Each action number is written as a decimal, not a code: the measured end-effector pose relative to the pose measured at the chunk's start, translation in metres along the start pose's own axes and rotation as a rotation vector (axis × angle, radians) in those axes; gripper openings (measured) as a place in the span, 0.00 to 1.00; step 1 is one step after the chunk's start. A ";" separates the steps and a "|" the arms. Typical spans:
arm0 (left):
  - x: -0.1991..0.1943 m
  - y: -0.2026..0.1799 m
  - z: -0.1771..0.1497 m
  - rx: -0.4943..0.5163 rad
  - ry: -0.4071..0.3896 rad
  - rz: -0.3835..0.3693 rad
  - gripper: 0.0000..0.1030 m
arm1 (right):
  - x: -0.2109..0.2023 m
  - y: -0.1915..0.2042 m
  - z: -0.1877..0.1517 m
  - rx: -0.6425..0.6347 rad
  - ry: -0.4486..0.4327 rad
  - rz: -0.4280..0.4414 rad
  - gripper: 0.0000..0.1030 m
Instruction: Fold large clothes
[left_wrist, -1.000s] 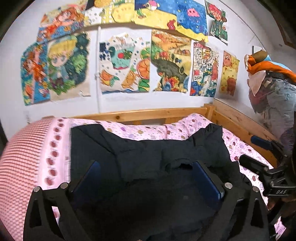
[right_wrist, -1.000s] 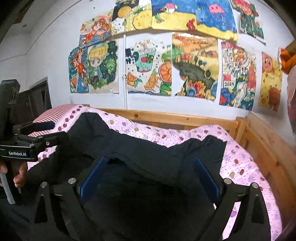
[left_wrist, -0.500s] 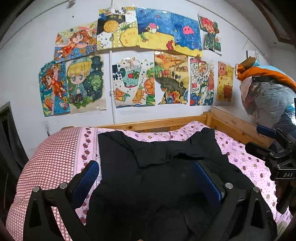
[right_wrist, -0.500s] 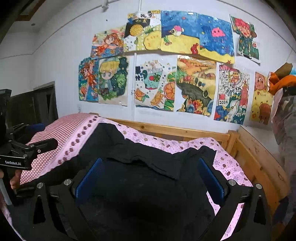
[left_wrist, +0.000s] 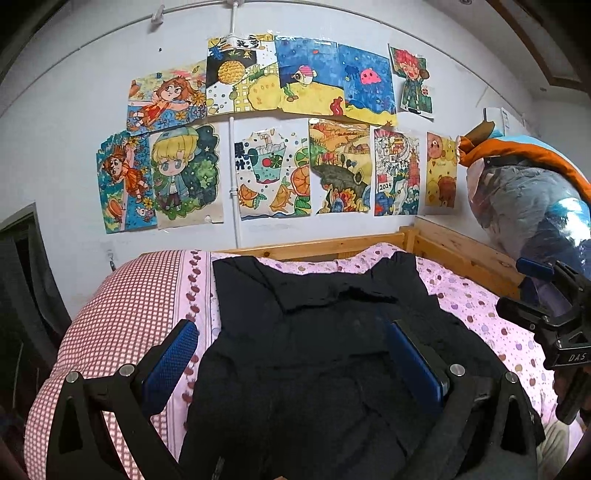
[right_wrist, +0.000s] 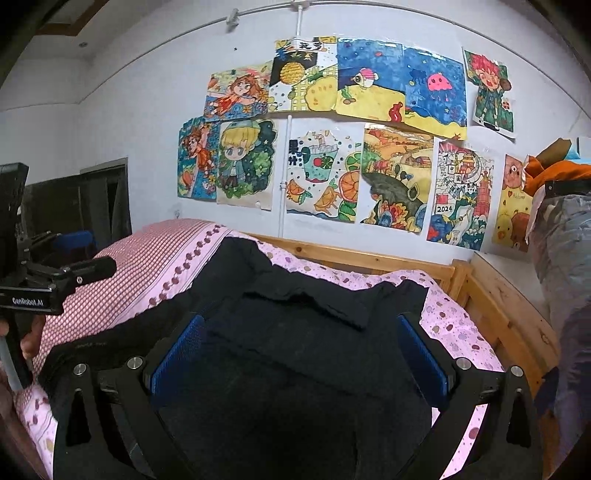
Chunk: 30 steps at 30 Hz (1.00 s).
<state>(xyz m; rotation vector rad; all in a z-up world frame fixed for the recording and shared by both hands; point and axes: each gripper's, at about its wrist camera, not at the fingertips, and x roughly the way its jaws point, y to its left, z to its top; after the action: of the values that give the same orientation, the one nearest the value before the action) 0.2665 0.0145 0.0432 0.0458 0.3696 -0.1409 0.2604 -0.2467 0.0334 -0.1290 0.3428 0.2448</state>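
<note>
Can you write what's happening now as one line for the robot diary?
left gripper: open, above garment | right gripper: open, above garment | black garment: spread on pink bed, partly folded

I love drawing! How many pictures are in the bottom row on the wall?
6, left to right: flying child, blond kid, juice cup, hillside, 2024 tower, bears. None looks hidden.

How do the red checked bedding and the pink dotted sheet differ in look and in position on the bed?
The red checked bedding has a fine red-and-white grid; the pink dotted sheet is pale pink with scattered dots. The checked bedding bulges high at the left of the black garment; the dotted sheet lies flatter at its right and behind it. The garment overlaps both.
</note>
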 end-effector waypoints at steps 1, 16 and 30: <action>-0.003 0.000 -0.002 0.004 0.000 0.000 1.00 | -0.004 0.001 -0.003 -0.001 0.002 0.002 0.97; -0.043 0.002 -0.051 0.070 0.000 -0.042 1.00 | -0.043 0.011 -0.040 0.014 0.029 0.010 0.97; -0.059 0.001 -0.089 0.152 0.041 -0.111 1.00 | -0.061 0.014 -0.106 0.088 0.052 0.056 0.97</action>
<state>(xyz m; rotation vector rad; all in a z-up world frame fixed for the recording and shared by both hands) 0.1803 0.0290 -0.0184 0.1787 0.4018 -0.2778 0.1680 -0.2641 -0.0456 -0.0398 0.4090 0.2813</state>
